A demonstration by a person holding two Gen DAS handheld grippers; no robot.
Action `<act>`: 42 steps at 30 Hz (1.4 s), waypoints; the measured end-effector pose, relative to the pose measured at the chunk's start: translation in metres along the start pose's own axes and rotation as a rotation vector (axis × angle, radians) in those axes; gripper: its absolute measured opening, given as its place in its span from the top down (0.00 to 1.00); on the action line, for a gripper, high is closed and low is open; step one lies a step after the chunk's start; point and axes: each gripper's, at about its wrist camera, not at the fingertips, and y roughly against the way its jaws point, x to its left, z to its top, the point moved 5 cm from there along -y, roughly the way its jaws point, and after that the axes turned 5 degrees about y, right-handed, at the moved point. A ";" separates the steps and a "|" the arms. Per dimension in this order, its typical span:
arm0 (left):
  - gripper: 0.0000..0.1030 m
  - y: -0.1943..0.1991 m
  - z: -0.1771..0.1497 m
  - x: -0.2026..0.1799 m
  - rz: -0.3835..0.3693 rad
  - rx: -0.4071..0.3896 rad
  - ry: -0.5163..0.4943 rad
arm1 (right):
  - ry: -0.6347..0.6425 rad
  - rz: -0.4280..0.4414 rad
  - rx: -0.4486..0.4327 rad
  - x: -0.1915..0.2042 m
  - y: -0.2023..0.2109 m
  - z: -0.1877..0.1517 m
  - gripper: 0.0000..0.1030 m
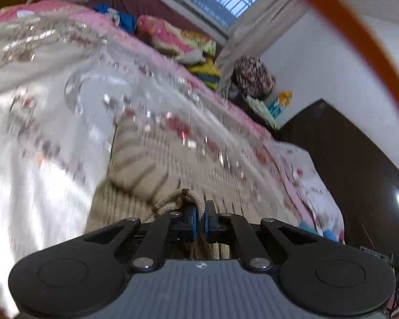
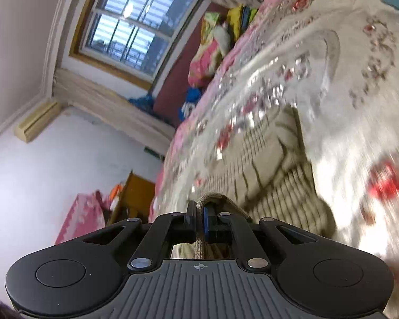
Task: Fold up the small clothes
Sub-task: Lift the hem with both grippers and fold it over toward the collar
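Observation:
A beige knitted garment (image 1: 157, 164) with dark stripes lies on the bed, blurred by motion. In the left wrist view my left gripper (image 1: 201, 212) is shut on a ribbed edge of it, the knit bunched just above the blue pads. The same beige garment (image 2: 268, 164) stretches away up the bed in the right wrist view. My right gripper (image 2: 199, 212) is shut on another ribbed edge, which runs down between its pads. Both views are tilted, and both held edges are lifted off the cover.
The bed cover (image 1: 40, 122) is white and pink with flowers under a shiny clear sheet. Folded pink and yellow bedding (image 1: 178, 40) is piled at the far end below a barred window (image 2: 130, 26). A dark wooden cabinet (image 1: 359, 164) stands at the right.

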 end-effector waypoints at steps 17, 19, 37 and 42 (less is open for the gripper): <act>0.89 -0.103 0.073 0.041 0.142 -0.071 -0.022 | -0.011 -0.151 -0.088 -0.041 -0.116 0.082 0.94; 0.89 -0.111 0.075 0.048 0.153 -0.073 -0.010 | -0.015 -0.168 -0.091 -0.048 -0.123 0.084 0.94; 0.87 -0.122 0.078 0.077 0.229 -0.106 0.081 | 0.023 -0.253 -0.026 -0.075 -0.165 0.092 0.89; 0.82 -0.119 0.081 0.077 0.234 -0.102 0.089 | 0.032 -0.248 -0.039 -0.068 -0.161 0.098 0.85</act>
